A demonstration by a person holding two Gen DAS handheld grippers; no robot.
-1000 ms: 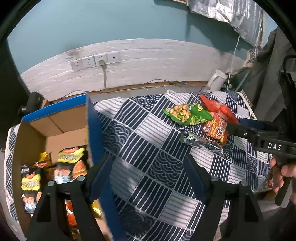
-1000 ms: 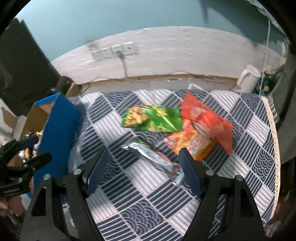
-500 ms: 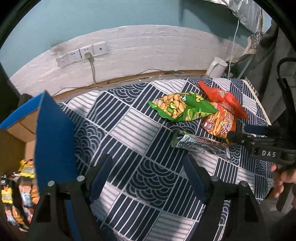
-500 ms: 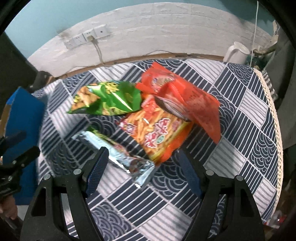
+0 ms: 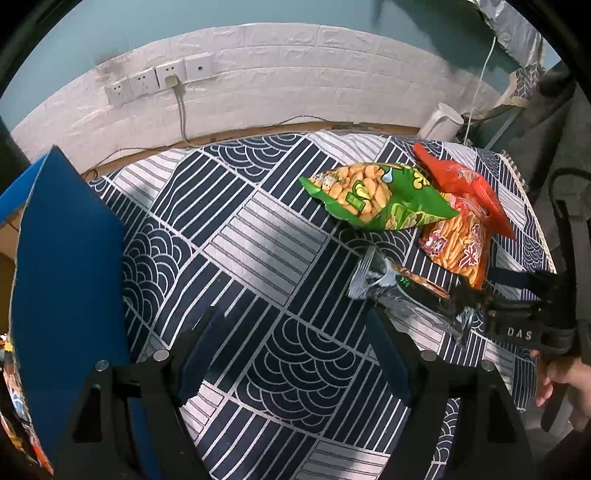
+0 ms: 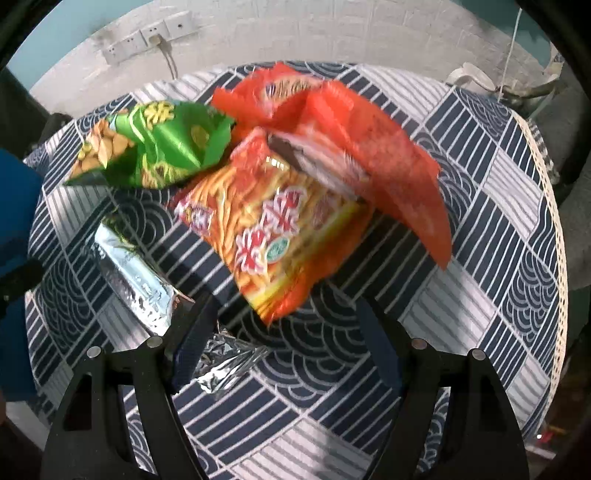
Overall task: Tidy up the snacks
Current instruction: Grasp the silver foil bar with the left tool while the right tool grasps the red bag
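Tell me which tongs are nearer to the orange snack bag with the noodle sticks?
Right. The right tongs stand open just before the orange snack bag, its lower corner between their fingers. The left tongs are open over bare tablecloth, well to its left.

Black gripper (image 5: 295, 339) frames, blue finger pads (image 5: 201, 350), silver screws, white "DAS" marking, bare skin.

Pretty plain room: the wall is teal up top (image 5: 229, 14) with a band of white brick-look paneling (image 5: 295, 85) below it, and a row of white wall sockets (image 5: 159, 79) with one cable plugged in and hanging down. The table (image 5: 258, 236) wears a navy and white wave-and-stripe cloth. A white kettle (image 5: 443, 120) sits at the far right corner, with silver foil sheeting (image 5: 517, 33) hanging above.
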